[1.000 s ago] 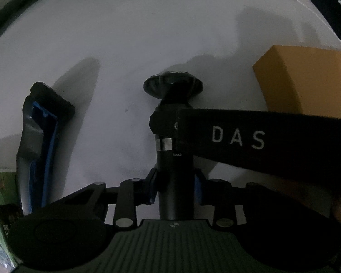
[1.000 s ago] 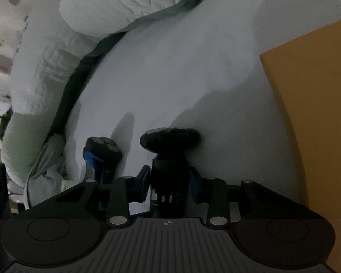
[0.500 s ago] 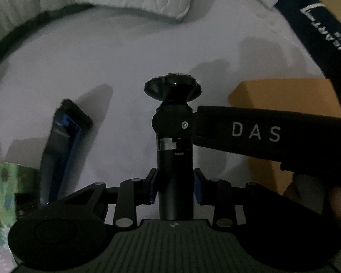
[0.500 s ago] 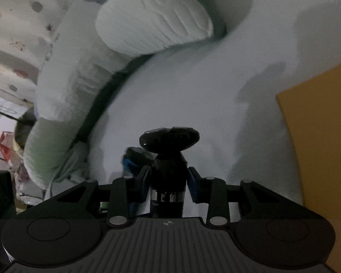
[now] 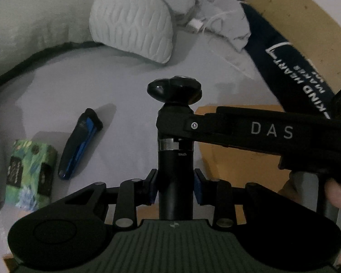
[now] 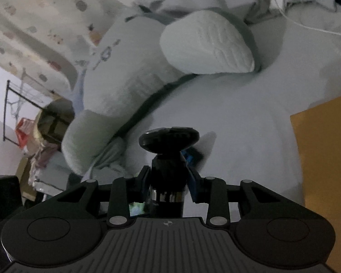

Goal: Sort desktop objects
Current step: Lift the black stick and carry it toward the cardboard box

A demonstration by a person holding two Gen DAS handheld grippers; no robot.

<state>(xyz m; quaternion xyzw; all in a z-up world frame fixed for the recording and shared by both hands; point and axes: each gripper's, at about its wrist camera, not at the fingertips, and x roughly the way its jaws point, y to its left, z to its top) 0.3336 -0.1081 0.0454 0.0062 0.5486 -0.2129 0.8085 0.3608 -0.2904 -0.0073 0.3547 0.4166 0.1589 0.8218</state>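
Observation:
A black electric shaver [image 5: 174, 141] with a round three-disc head stands upright between both grippers. My left gripper [image 5: 175, 187] is shut on its lower body. My right gripper [image 6: 168, 182] is shut on its neck, and its black arm marked DAS [image 5: 268, 132] reaches in from the right in the left wrist view. The shaver [image 6: 169, 150] is held above the white bed sheet. A blue and black trimmer [image 5: 79, 143] lies on the sheet at the left, next to a green patterned box [image 5: 29, 173].
A brown cardboard box [image 5: 229, 163] lies under the right gripper's arm, and it also shows in the right wrist view [image 6: 325, 159]. A ribbed grey pillow [image 5: 134, 27], crumpled bedding and a charger cable lie at the back. A dark blue printed strap [image 5: 302, 82] runs along the right.
Both grippers have lifted the shaver away from the sheet. The trimmer, green box and pillow now show farther off and more of the bed is in view.

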